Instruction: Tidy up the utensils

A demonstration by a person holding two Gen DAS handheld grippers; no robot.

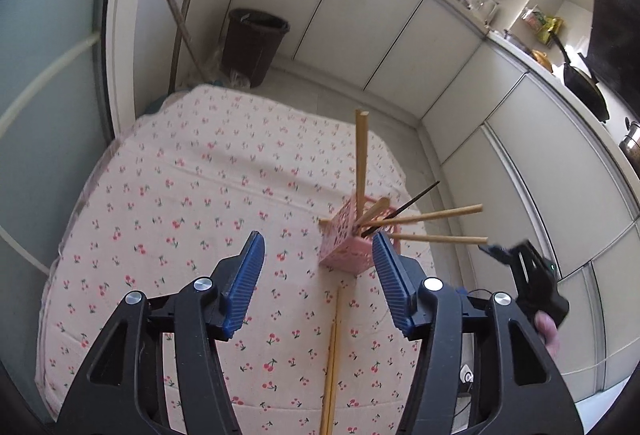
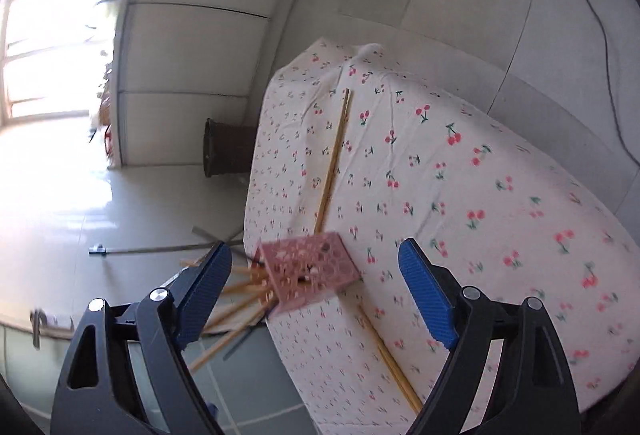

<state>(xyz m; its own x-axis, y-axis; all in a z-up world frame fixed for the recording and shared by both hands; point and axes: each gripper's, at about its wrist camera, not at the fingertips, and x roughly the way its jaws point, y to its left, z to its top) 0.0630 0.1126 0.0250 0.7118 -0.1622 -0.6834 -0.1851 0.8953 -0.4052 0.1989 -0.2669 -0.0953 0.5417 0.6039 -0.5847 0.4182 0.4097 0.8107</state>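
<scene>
Two grippers, both with blue-padded fingers spread apart and nothing between them. The left gripper (image 1: 318, 281) hovers above a table; the right gripper (image 2: 316, 291) is held tilted, so its view is rolled sideways.

Just ahead of the left fingers, slightly to their right, stands a pink holder (image 1: 354, 235) with several wooden chopsticks (image 1: 434, 216) and one dark one fanning out of it. Loose chopsticks (image 1: 332, 363) still lie flat on the cloth almost directly under the left gripper, between its fingers in view, their long axis running straight toward the holder. In the right wrist view another loose pair (image 2: 334, 159) lies beyond the holder, and one more (image 2: 390, 359) lies near the table edge.

The left gripper looks nearer to the pair beneath it, and its fingers would probably need turning to close across the sticks' width.

The table wears a cherry-print cloth (image 1: 180, 195). Around it: a pale tiled floor, white cabinets (image 1: 400, 31), a dark bin (image 1: 254, 43), and a bright window.
</scene>
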